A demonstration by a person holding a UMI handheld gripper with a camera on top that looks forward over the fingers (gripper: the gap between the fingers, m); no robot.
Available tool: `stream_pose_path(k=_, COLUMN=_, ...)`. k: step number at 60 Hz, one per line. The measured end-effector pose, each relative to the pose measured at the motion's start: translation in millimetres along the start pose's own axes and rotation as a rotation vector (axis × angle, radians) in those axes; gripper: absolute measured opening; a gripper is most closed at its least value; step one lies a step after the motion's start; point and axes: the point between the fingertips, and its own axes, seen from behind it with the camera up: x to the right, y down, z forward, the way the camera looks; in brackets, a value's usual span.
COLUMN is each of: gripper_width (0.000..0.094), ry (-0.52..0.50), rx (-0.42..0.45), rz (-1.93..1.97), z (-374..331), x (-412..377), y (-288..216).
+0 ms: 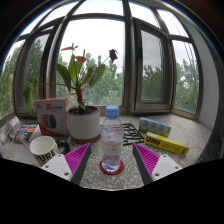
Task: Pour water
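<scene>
A clear plastic water bottle (111,140) with a blue cap stands upright on a red coaster (111,167) on the speckled stone sill (185,165). It stands between my gripper's (111,161) two fingers, with a gap on each side. The pink pads (77,160) flank it left and right without touching. The gripper is open. A white mug (44,150) with dark lettering stands to the left of the left finger. A potted orchid (83,115) in a white pot stands just behind the bottle, to its left.
A pink and white box (51,115) stands beside the pot. A yellow box (165,144) and a green packet (156,126) lie to the right. Bay windows close off the back of the sill.
</scene>
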Motion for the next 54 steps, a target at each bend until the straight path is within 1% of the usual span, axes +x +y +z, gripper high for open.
stream_pose_path(k=12, gripper_width=0.0856, ry=0.015, rx=-0.015, rz=-0.036, z=-107.7, x=-12.6, y=-0.1)
stream_pose_path(k=17, gripper_width=0.0856, ry=0.006, rx=-0.026, rz=-0.025, z=-158.0, x=-21.0, y=8.6)
stream_pose_path(k=28, gripper_width=0.0854, ry=0.032, rx=-0.041, rz=-0.049, z=-266.9, x=-28.0, y=34.4)
stream_pose_path(k=33, gripper_width=0.0856, ry=0.024, rx=-0.048, rz=-0.055, z=-310.4, x=-35.1, y=47.0)
stream_pose_path(k=43, gripper_width=0.0852, ry=0.025, rx=-0.051, rz=-0.081, z=-374.0, x=-39.6, y=64.4)
stream_pose_path(k=54, gripper_width=0.0854, ry=0.045, rx=-0.014, rz=-0.096, z=-413.5, x=-34.9, y=59.8)
